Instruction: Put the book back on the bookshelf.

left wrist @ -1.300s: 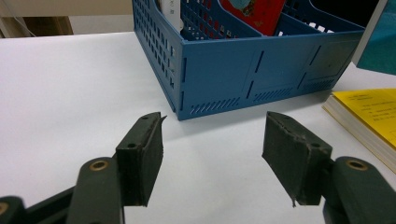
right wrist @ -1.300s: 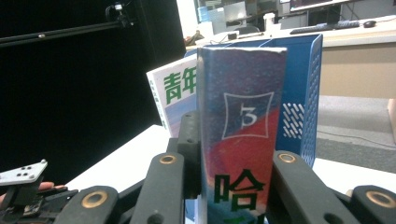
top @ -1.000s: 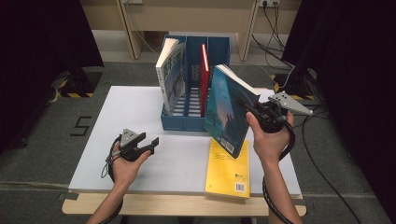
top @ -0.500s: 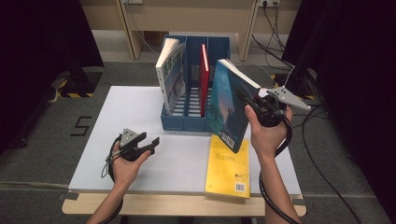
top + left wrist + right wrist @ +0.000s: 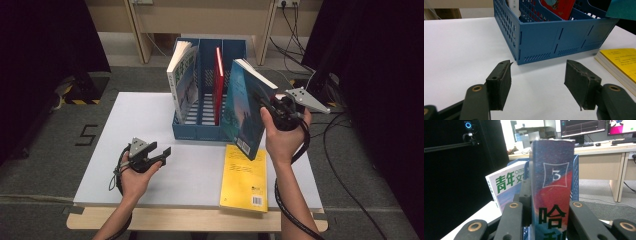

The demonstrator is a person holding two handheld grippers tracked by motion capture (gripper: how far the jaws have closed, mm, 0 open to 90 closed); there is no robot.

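Since a second ago the blue book (image 5: 246, 112) has shifted a little toward the blue file rack (image 5: 210, 131), carried by the right gripper (image 5: 267, 102); the left gripper (image 5: 159, 152) rests where it was. That book is held upright above the table's right part, its lower corner over the yellow book (image 5: 245, 177), its cover just beside the rack's right compartment. In the right gripper view the black jaws press on both sides of the book's spine (image 5: 551, 195), which bears a numeral 3 in a frame. The left gripper lies low over the white table top (image 5: 135, 120), its jaws spread wide with nothing between them; its own view shows the pads (image 5: 500, 87) apart above bare white surface, the rack's front wall (image 5: 559, 37) ahead.

On the table, the rack stands toward the far edge with three compartments: a white and green book (image 5: 182, 82) leans in the left one, a red book (image 5: 218, 82) stands in the middle one. The yellow book lies flat near the front right corner. A pale wooden board (image 5: 200, 220) edges the table's near side.

Around it, grey carpet (image 5: 65, 150) carries a taped mark (image 5: 87, 135); black curtains (image 5: 40, 60) hang at both sides, cables (image 5: 345, 150) trail at the right, and a wooden desk (image 5: 200, 15) stands beyond.
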